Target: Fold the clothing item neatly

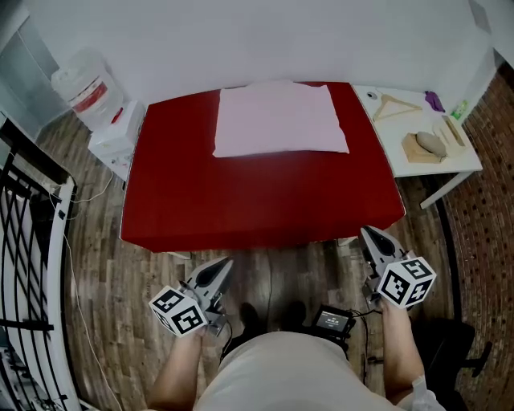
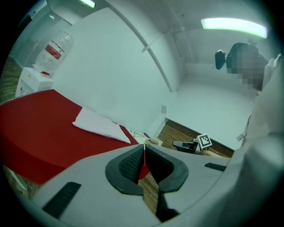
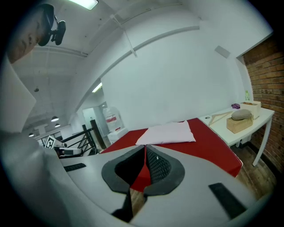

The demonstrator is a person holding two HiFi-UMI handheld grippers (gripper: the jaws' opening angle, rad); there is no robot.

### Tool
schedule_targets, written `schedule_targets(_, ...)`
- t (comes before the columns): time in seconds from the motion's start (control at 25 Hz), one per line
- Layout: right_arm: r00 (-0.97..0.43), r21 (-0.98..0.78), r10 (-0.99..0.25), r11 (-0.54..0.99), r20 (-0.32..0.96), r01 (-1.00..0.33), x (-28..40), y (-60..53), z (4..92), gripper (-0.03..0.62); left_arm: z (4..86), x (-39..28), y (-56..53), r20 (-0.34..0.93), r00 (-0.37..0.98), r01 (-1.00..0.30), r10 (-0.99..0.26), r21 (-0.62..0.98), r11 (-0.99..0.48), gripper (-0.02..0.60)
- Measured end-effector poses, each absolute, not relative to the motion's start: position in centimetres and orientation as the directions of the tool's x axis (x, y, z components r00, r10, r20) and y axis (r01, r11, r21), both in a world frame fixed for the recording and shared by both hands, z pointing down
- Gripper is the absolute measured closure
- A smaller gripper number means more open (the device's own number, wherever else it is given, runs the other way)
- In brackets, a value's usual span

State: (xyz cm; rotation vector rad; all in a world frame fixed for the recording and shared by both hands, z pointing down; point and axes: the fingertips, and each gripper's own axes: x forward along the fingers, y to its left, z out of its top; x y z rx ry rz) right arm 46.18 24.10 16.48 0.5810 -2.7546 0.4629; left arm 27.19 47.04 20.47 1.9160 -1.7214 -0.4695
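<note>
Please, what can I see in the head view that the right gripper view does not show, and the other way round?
Only the head view: the person's lap and a small black device at the waist. Only the right gripper view: the ceiling lamp. Both: the red table, the folded pink garment on it, and the white side table with a wooden hanger.

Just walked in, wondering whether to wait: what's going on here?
A person stands at the near edge of the red table, a gripper in each hand. The left gripper and right gripper are held short of the table, jaws shut on nothing. The pink garment lies folded flat at the far side, touched by neither.
</note>
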Motion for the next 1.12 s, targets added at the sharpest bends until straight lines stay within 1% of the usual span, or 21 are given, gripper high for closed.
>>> schedule_targets(0.44, -0.878, -0.170, -0.331, 0.899, 0.345, -0.405, 44.3, 28.2, 14.8, 0.579, 19.7, 26.6, 50.0, 0.090, 0.140, -0.829, -0.986, 0.555, -0.067, 0.577)
schedule_targets(0.72, -0.860, -0.104, -0.371, 0.897, 0.351, -0.429, 44.8, 28.8, 14.2, 0.580, 18.9, 26.5, 50.2, 0.099, 0.129, -0.849, -0.987, 0.525, -0.058, 0.577)
schedule_targets(0.92, -0.843, -0.105, -0.386, 0.886, 0.373, -0.452, 45.5, 28.9, 14.6, 0.582, 18.2, 26.5, 50.1, 0.091, 0.131, -0.848, -0.987, 0.525, -0.065, 0.577)
schedule_targets(1.12, -0.842, -0.116, -0.395, 0.879, 0.366, -0.463, 45.1, 28.6, 13.7, 0.582, 17.0, 26.1, 49.6, 0.076, 0.138, -0.847, -0.988, 0.526, -0.078, 0.577)
